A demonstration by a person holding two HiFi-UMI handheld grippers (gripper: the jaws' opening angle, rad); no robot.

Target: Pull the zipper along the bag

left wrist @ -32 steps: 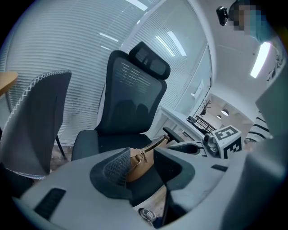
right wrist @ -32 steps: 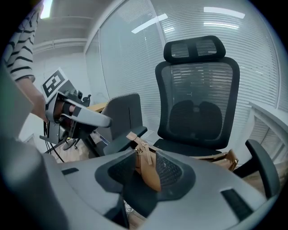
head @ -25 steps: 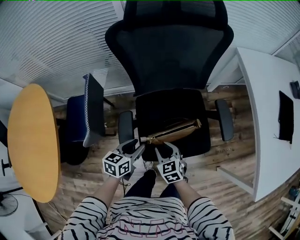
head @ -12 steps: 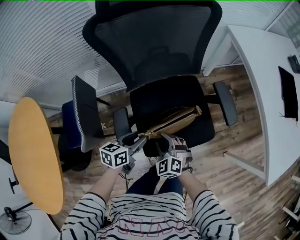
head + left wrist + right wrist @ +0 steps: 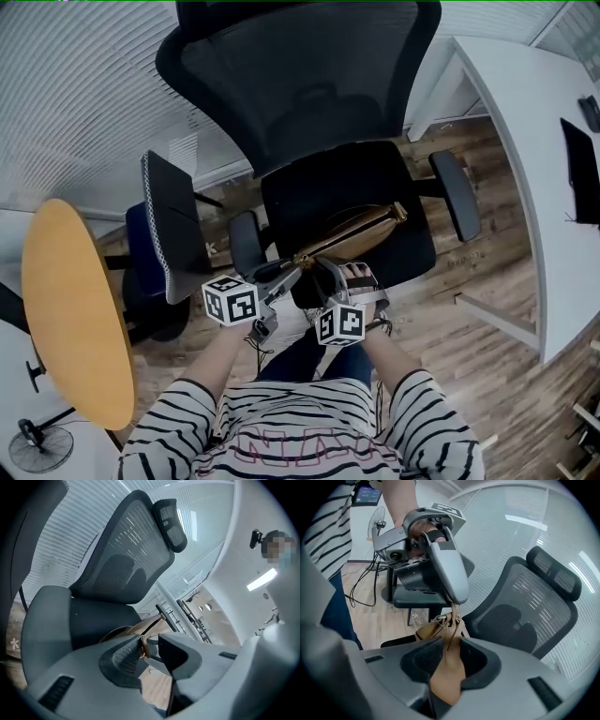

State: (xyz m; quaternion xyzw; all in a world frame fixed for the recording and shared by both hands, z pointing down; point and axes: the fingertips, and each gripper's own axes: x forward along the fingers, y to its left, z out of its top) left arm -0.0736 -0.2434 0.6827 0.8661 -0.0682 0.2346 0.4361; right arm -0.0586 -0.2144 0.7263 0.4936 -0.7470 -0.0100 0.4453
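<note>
Scene: black office chair (image 5: 309,84) in front of me, with the tan bag (image 5: 361,230) lying slantwise across its seat. The bag's far end is toward the right armrest and its near end is at the seat's front edge. Both tools meet at that near end.

Bag: the head view shows a dark slit along its top edge. I read this as the zip lying open over most of its length, though the teeth are too small to make out.

Right gripper (image 5: 325,274): its jaws have just been closing. Tan fabric from the bag's end fills the space between them in the right gripper view. I take this as the anchoring grip on the bag.

Left gripper (image 5: 289,274): its jaws have also just been closing, at a middling width. The small brown zipper pull (image 5: 143,647) stands between them and rests against one pad. There is a visible gap to the other pad, so it is not pinched yet.

Progress: set-up only.
- Done: bag steadied, pull lined up between the left jaws.
- Left: close on the pull, then draw it the whole way to the far end.
</note>
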